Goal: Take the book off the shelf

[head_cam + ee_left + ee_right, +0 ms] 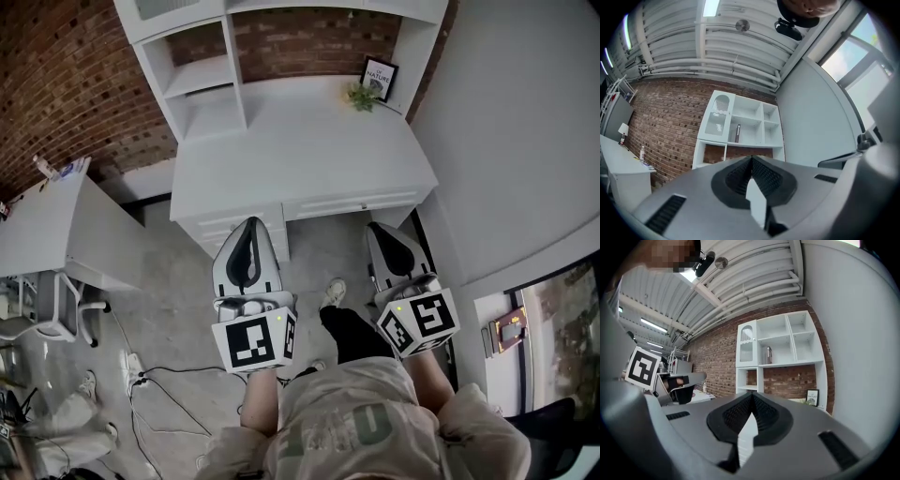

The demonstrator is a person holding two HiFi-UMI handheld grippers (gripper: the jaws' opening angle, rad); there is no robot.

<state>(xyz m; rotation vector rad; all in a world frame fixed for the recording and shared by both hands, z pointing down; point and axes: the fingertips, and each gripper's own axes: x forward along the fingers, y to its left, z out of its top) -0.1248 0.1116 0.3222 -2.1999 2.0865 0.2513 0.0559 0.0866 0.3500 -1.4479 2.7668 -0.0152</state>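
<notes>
Reaching from there, what could have gone wrong? the first asked.

The second answered: The dark book (pixel 738 133) stood upright in a middle compartment of the white shelf (pixel 761 123), above the desk (pixel 300 141) and well apart from both grippers. A closed gripper arriving like that would probably have knocked it flat or pushed it deeper.

And the pose?

Both were held low, near the person's body, pointing toward the desk. The left gripper (pixel 250 225) and right gripper (pixel 380 227) each had jaws pressed together, holding nothing.
</notes>
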